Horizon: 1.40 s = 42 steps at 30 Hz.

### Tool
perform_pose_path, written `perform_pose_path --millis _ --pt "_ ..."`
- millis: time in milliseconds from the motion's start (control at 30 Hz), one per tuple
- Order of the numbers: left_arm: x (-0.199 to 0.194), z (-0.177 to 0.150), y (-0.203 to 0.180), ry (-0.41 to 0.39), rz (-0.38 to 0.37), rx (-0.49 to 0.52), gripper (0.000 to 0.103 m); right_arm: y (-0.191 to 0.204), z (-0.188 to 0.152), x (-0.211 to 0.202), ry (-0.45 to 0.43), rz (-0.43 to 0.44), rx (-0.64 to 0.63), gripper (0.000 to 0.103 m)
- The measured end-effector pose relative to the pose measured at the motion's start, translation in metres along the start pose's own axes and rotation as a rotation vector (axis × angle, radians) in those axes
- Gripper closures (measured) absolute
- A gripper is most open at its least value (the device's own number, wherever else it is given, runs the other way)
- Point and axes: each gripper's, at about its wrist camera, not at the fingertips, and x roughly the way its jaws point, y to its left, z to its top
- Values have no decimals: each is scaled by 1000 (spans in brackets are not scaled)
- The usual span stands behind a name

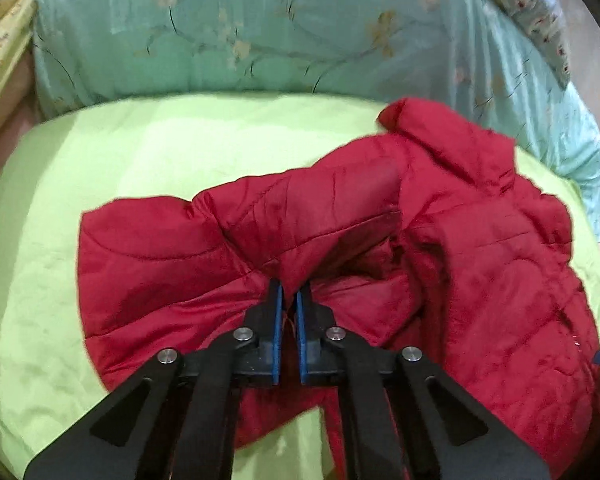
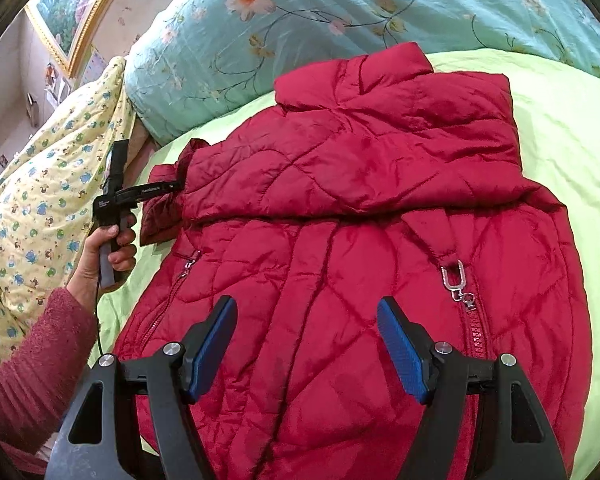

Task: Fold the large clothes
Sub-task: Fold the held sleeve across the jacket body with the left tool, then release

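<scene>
- The quilted red puffer jacket [image 2: 360, 240] lies spread across the middle of the right wrist view, its collar end toward the top of the frame and its front zipper with a silver pull [image 2: 456, 280] at centre right.
- One sleeve is folded across the jacket's upper part, running from upper right to the left side of the frame.
- In the left wrist view the same red jacket [image 1: 340, 248] fills the centre and lower right, bunched and rumpled.
- The left gripper [image 1: 288, 300] is clamped on a fold of the jacket's fabric at lower centre, blue pads nearly together with red cloth between them.
- In the right wrist view that left gripper [image 2: 172, 188] reaches the sleeve end at mid left, held by the person's left hand [image 2: 108, 248] in a pink knitted sleeve.
- The right gripper [image 2: 306, 320] hovers over the jacket's lower body at bottom centre, fingers wide apart, gripping nothing.
- The jacket rests on a lime-green bedsheet [image 2: 560, 128].
- A teal floral quilt [image 2: 340, 4] lies along the top; a yellow printed blanket [image 2: 48, 184] sits at the left.
</scene>
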Motion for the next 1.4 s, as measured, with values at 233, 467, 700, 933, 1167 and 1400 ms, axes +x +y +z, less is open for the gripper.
perform_pose_path --millis 233,467,700,933,1167,1400 --pt "-69 -11 -5 -132 -98 -55 99 11 1 0 -9 10 -23 29" --pt "-109 -4 13 -223 -171 -143 99 13 -2 -5 -16 20 -16 29" --pt "-133 -2 -11 -263 -260 -98 99 10 -2 -9 -31 32 2 29" --pt "-111 0 -79 -215 -360 -19 99 5 0 -12 -33 39 17 29" --pt "-89 5 -144 -170 -460 35 99 -12 0 -27 -56 23 56 29" --pt "-70 9 -197 -121 -534 64 99 -30 0 -35 -82 56 125 28"
